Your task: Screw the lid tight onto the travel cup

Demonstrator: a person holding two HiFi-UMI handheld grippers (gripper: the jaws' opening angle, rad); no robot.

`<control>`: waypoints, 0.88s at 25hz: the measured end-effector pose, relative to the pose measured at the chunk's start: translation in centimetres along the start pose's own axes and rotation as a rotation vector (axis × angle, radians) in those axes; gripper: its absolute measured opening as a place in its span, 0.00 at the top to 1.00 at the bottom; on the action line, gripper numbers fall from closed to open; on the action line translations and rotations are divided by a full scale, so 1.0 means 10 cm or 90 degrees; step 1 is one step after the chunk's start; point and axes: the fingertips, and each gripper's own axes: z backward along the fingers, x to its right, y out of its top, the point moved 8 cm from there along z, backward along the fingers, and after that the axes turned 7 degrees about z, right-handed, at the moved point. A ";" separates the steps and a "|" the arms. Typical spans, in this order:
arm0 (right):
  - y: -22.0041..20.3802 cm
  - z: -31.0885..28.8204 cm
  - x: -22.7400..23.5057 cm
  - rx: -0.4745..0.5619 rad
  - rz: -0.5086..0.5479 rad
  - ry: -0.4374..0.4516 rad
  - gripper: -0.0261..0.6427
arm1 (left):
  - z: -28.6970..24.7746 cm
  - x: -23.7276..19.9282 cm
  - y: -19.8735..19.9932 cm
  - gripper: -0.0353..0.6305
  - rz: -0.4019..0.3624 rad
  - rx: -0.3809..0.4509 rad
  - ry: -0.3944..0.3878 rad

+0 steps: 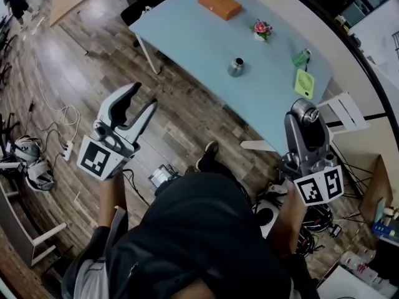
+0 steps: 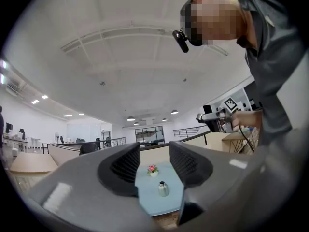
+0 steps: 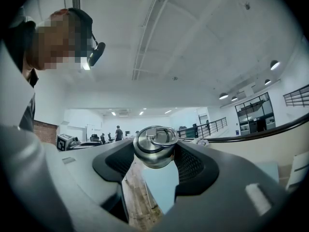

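- The right gripper (image 1: 303, 121) pinches the round metal lid (image 3: 154, 146) out at the tips of its jaws. With so shallow a hold, the lid could slip or tilt on the way over.
- The left gripper (image 1: 142, 96) has its jaws spread with nothing between them. The cup (image 1: 236, 67) stands open and unsupported on the blue table (image 1: 181, 36), well apart from both tools.
- Unless the left gripper steadies the cup first, twisting would likely spin it or tip it over.
- A lid set down crooked would probably catch the thread askew and jam.
- A wide reach might knock the flower pot (image 1: 262, 29) nearby.
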 end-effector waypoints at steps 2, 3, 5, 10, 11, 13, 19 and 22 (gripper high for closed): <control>-0.05 -0.17 0.14 0.001 -0.012 0.005 0.57 | -0.10 -0.08 -0.01 0.65 0.003 -0.015 0.008; -0.08 -0.26 0.21 0.001 -0.018 0.010 0.57 | -0.17 -0.13 -0.02 0.65 0.002 -0.023 0.012; -0.14 -0.43 0.36 -0.004 -0.028 0.020 0.57 | -0.33 -0.20 -0.04 0.65 0.002 -0.032 0.020; -0.25 -0.87 0.75 -0.012 -0.045 0.044 0.57 | -0.75 -0.36 -0.07 0.65 0.001 -0.044 0.034; -0.27 -0.95 0.82 -0.011 -0.048 0.051 0.57 | -0.82 -0.38 -0.08 0.65 0.001 -0.046 0.037; -0.30 -1.06 0.94 -0.009 -0.052 0.063 0.57 | -0.94 -0.40 -0.09 0.65 0.001 -0.050 0.044; -0.35 -1.30 1.28 0.002 -0.068 0.082 0.57 | -1.22 -0.44 -0.05 0.65 -0.011 -0.065 0.066; -0.39 -1.36 1.44 0.005 -0.077 0.085 0.57 | -1.39 -0.44 -0.02 0.65 -0.021 -0.068 0.066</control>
